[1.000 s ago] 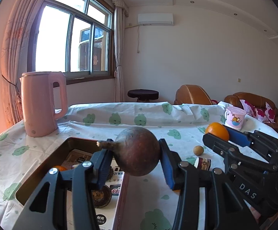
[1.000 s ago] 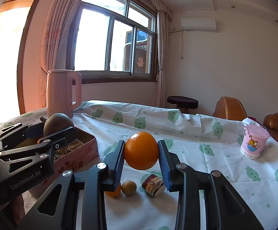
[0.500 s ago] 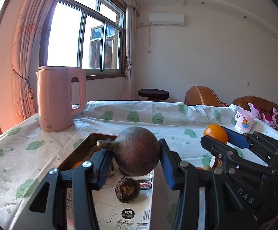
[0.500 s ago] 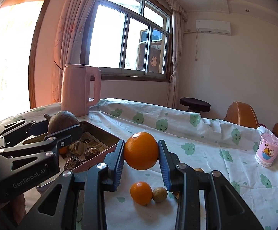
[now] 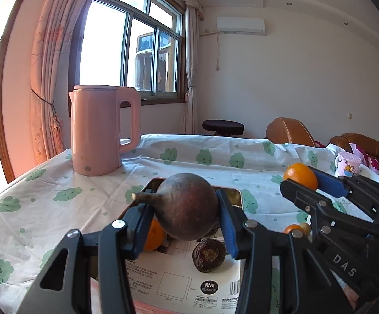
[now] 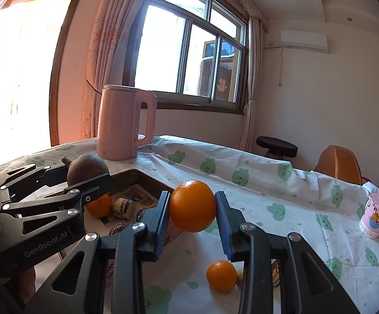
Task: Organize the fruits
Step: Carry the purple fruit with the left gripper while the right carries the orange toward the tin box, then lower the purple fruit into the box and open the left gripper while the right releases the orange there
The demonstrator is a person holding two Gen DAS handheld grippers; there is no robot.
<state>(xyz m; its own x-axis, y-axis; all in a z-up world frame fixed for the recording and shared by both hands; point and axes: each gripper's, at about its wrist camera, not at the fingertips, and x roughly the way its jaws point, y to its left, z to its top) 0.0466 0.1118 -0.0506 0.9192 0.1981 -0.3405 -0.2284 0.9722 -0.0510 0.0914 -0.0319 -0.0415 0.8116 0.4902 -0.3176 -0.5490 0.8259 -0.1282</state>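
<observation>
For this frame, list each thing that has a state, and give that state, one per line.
left gripper: shut on the brown fruit, held above the tray.
right gripper: shut on the large orange, held above the tablecloth.
tray: open, holding an orange and dark fruits.
small orange: loose on the tablecloth.
pink kettle: upright, lid closed.
pink cup: upright, sealed on top.

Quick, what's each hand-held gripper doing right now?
Left hand-held gripper: closed on the round dark brown fruit.
Right hand-held gripper: closed on the round orange.
</observation>
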